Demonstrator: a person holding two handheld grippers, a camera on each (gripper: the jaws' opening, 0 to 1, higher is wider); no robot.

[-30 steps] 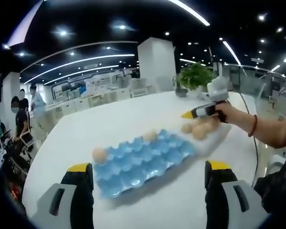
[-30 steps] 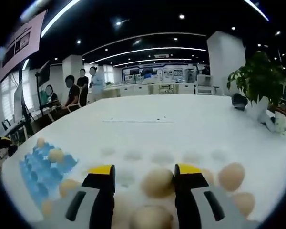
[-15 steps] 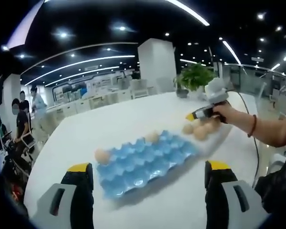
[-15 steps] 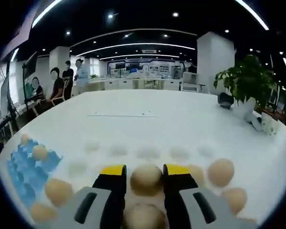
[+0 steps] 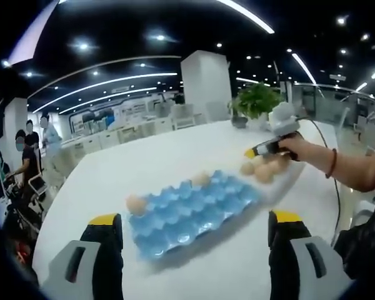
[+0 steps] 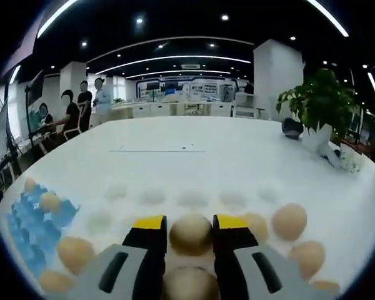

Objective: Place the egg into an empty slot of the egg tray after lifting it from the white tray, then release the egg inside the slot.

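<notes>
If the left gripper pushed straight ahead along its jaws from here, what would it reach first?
Probably the blue egg tray, which lies on the white table directly ahead between the open jaws of the left gripper; depth is hard to judge.

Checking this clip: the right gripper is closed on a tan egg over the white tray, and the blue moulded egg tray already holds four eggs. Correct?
Not quite. The blue moulded egg tray holds two eggs, not four, as the left gripper view shows. The rest stands: the right gripper is closed on a tan egg over the white tray.
</notes>
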